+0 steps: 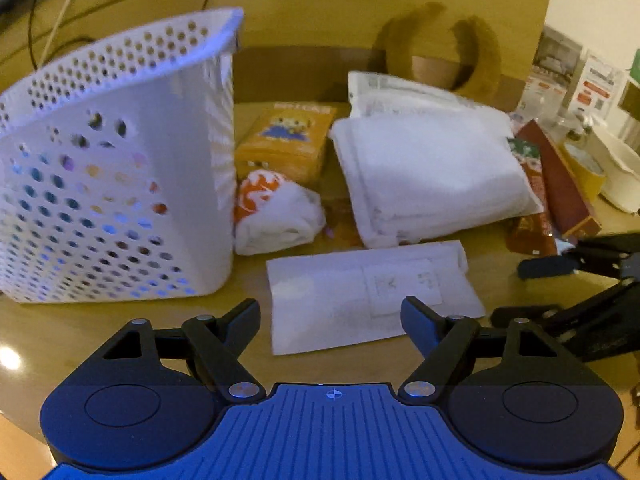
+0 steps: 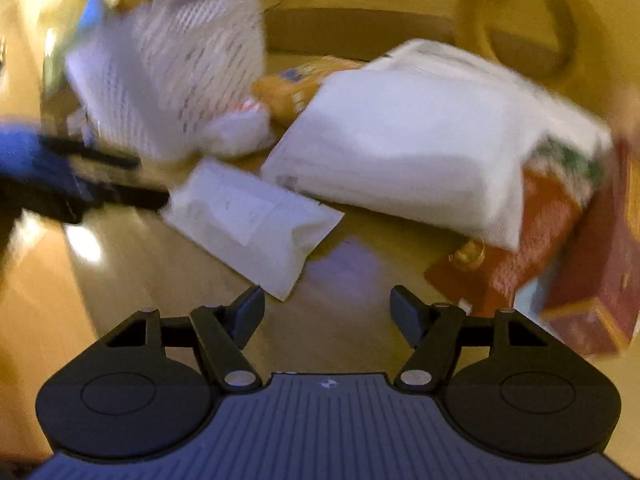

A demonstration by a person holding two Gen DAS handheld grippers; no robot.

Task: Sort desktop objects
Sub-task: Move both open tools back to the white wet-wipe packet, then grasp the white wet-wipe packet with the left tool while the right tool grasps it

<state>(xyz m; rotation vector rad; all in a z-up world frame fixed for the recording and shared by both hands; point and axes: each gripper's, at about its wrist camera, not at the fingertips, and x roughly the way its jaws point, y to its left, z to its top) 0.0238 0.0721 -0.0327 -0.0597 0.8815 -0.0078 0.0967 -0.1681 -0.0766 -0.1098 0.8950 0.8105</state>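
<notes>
The flat white paper packet [image 1: 372, 296] lies on the wooden bench [image 1: 120, 344], long axis left-right, directly ahead of the spread, empty left tongs [image 1: 330, 312]; the right tongs [image 2: 327, 300], also spread, are farther.

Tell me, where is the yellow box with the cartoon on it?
In the left wrist view the yellow box sits at the back of the desk, between the white basket on its left and the folded white towel on its right.
</notes>
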